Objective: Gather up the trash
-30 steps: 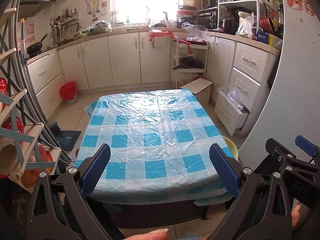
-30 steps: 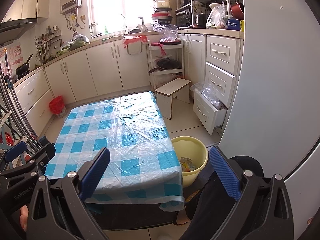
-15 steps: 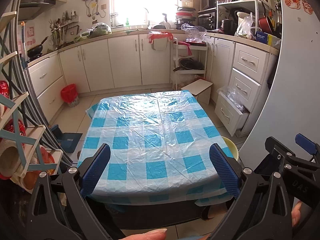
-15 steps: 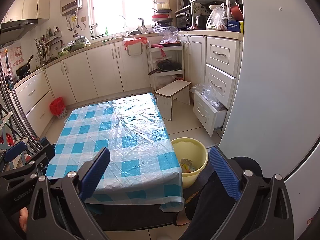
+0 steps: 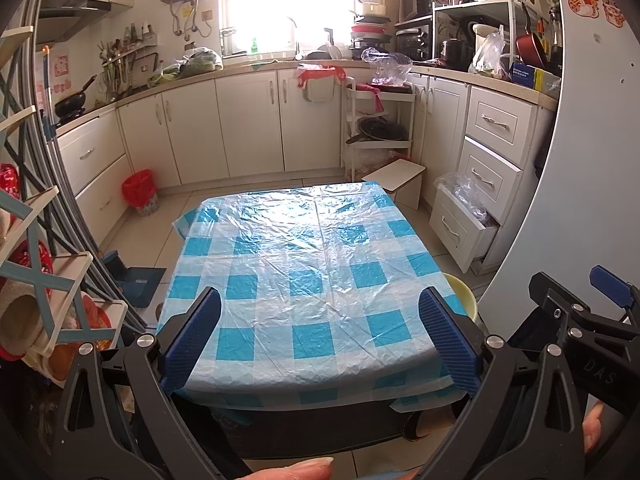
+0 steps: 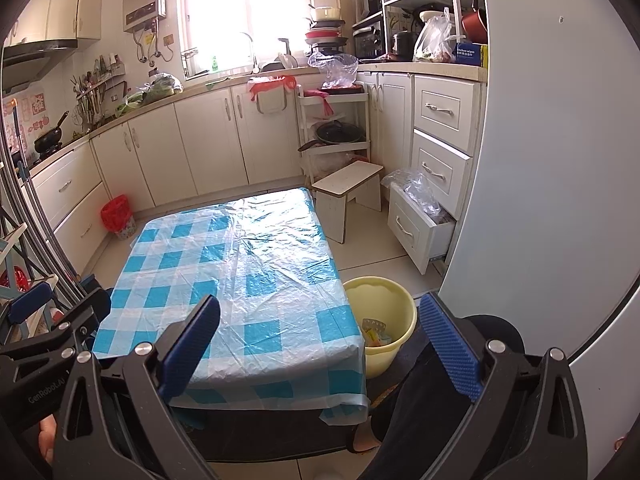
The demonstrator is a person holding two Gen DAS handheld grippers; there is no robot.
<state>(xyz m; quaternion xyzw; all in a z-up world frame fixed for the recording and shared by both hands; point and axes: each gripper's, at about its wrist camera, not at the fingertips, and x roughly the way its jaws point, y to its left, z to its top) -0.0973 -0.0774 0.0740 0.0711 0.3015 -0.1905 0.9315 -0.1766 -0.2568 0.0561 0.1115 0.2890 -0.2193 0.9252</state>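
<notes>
1. Left gripper [image 5: 320,340], bottom of left wrist view: blue ribbed pads spread wide, nothing between them. Right gripper's frame at lower right edge of that view, lettering "DAS" legible on it.
2. Right gripper [image 6: 320,344], bottom of right wrist view: pads equally wide apart, holding nothing. Left gripper's frame at lower left of this view reads "GenRobot.AI".
3. Table [image 5: 320,264] [image 6: 236,280] at frame centre in both views, covered by blue-and-white checked plastic cloth.
4. Yellow bucket [image 6: 378,320] on the floor, just beside the table's right edge, lower centre-right of right wrist view; trash [image 6: 374,332] lies inside, wrappers, print too small to read. In left wrist view only the bucket rim [image 5: 464,292] shows past the table corner.
5. White stool [image 6: 348,184] beyond the table's far right corner.
6. Bottom drawer [image 6: 416,228] pulled open, clear plastic bag in it, right of centre.
7. Red-lined bin [image 6: 118,216] against the left cabinets.
8. Blue box [image 6: 470,54] on upper-right counter, label reads roughly "kitchen wipes".
</notes>
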